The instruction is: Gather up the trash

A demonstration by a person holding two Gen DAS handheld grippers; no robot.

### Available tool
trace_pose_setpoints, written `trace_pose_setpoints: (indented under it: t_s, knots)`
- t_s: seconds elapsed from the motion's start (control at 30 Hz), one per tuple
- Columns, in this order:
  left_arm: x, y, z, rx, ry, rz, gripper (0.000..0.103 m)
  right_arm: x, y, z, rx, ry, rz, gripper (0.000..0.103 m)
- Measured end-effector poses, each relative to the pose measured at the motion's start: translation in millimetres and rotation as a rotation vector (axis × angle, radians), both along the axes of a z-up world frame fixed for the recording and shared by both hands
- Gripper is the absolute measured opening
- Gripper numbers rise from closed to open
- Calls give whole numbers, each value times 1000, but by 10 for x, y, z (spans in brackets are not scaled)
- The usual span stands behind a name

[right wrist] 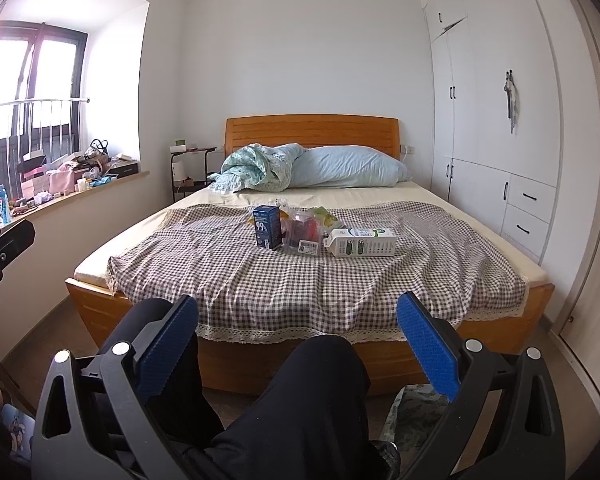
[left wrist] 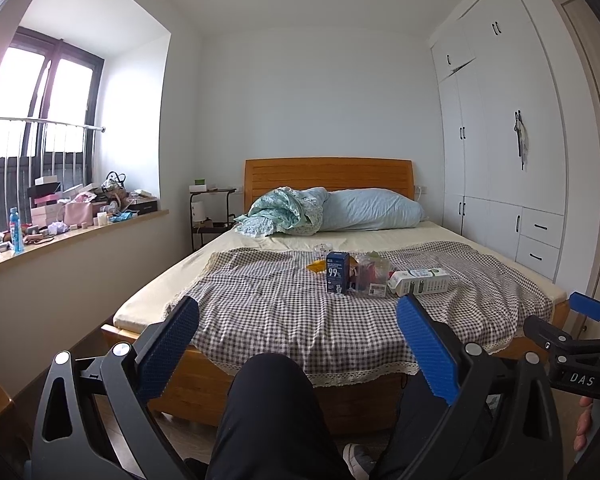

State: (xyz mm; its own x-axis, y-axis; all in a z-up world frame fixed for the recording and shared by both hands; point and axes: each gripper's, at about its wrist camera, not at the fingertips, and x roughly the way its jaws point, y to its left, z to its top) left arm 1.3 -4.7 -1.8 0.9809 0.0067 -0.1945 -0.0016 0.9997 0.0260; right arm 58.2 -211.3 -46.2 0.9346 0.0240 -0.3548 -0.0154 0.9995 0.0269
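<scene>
Trash lies in a cluster on the checked cloth (left wrist: pixel 284 312) (right wrist: pixel 260 280) over the bed. A dark blue box (left wrist: pixel 337 273) (right wrist: pixel 266 227) marked 99% stands upright. Beside it sits a clear plastic package (left wrist: pixel 370 276) (right wrist: pixel 305 235) with red contents, then a white and green carton (left wrist: pixel 419 281) (right wrist: pixel 362 242) lying on its side. A yellow wrapper (left wrist: pixel 316 267) lies behind the box. My left gripper (left wrist: pixel 298 344) is open and empty, well short of the bed. My right gripper (right wrist: pixel 298 340) is also open and empty, above the person's dark-trousered knees (right wrist: pixel 320 392).
A wooden bed frame (left wrist: pixel 188 384) (right wrist: pixel 236 360) stands ahead, with a blue pillow (left wrist: pixel 372 209) and a crumpled quilt (left wrist: pixel 280 212) at the headboard. A cluttered window sill (left wrist: pixel 72 216) runs along the left. White wardrobes (left wrist: pixel 500 160) line the right wall. A patterned bag (right wrist: pixel 416 416) lies on the floor.
</scene>
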Motion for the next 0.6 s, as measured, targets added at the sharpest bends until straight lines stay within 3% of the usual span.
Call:
trace_pose_setpoints:
  t_s: [0.33,0.47,0.6]
  knots:
    - [317,-55,-69,-4,47,-38,96,160,30,-74,-12,14,9,95]
    - [703,-45,-145,-12,61,-81,96,481,39,-171,-16,55,21,95]
    - [1393,-6,-282,-15,112,-100,96,1016,6,-260,-43,95,9,95]
